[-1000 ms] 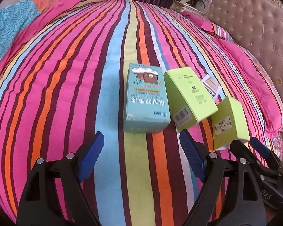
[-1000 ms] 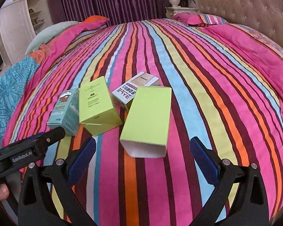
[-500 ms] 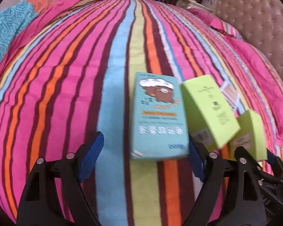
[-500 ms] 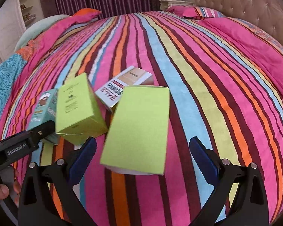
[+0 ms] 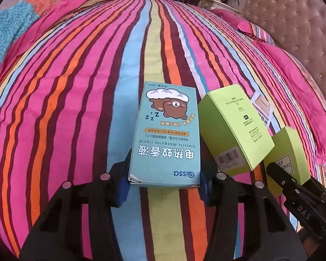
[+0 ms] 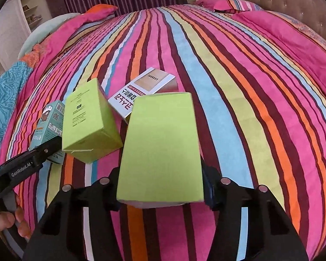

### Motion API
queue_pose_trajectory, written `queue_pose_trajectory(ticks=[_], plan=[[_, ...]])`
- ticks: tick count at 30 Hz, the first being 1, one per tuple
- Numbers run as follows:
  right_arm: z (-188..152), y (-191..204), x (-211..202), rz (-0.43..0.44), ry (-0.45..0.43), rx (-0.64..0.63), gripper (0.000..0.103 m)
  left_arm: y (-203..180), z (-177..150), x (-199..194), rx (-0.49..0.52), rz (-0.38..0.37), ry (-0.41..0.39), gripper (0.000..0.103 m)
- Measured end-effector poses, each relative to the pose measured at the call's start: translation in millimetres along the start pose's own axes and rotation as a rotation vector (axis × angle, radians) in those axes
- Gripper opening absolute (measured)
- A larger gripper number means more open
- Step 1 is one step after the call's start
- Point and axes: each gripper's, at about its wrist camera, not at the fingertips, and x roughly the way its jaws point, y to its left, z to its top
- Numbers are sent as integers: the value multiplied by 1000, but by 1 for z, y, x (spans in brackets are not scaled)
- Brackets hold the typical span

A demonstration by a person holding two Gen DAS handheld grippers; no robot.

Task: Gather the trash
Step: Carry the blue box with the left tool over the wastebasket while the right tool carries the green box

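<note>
Left wrist view
Left gripper (image 5: 164, 184): jaws closing, blue pads pressed on both long sides of the blue box near its close end.
Blue box (image 5: 166, 137): bear picture and "Electric mosquito liquid" print face up, reaching straight ahead from the jaws over the striped bedspread (image 5: 76, 87).
Green box (image 5: 232, 128): just right of the left gripper, beside the blue box, barcode end nearest.
White box (image 5: 261, 108): ahead and to the right, partly hidden behind the green box.
Plain green box (image 5: 286, 152): far right, its near end hidden by the right gripper's black finger.
Headboard (image 5: 293, 21): tufted, far ahead on the right.

Right wrist view
Right gripper (image 6: 160, 187): clamped on the plain green box, one pad on each long side.
Plain green box (image 6: 162, 148): blank face up, reaching ahead from the jaws, its near end open.
White box (image 6: 145, 91): just ahead, its near corner under the plain green box.
Green box (image 6: 89, 121): ahead and left, tilted.
Blue box (image 6: 47, 124): further left, partly behind the green box, a black finger of the left gripper (image 6: 34, 158) across its near end.
Hand (image 6: 13, 219): bottom left corner, fingers on the left gripper's handle.
</note>
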Motion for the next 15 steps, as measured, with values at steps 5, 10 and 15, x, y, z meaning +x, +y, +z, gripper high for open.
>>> queue_pose_trajectory(ticks=[5, 10, 15], plan=[[-6, -7, -14, 33, -4, 27, 50, 2, -10, -18, -3, -12, -14, 49], [-13, -9, -35, 59, -24, 34, 50, 3, -24, -37, 2, -15, -29, 49], [-25, -14, -63, 108, -41, 59, 50, 6, -48, -61, 8, -10, -38, 49]])
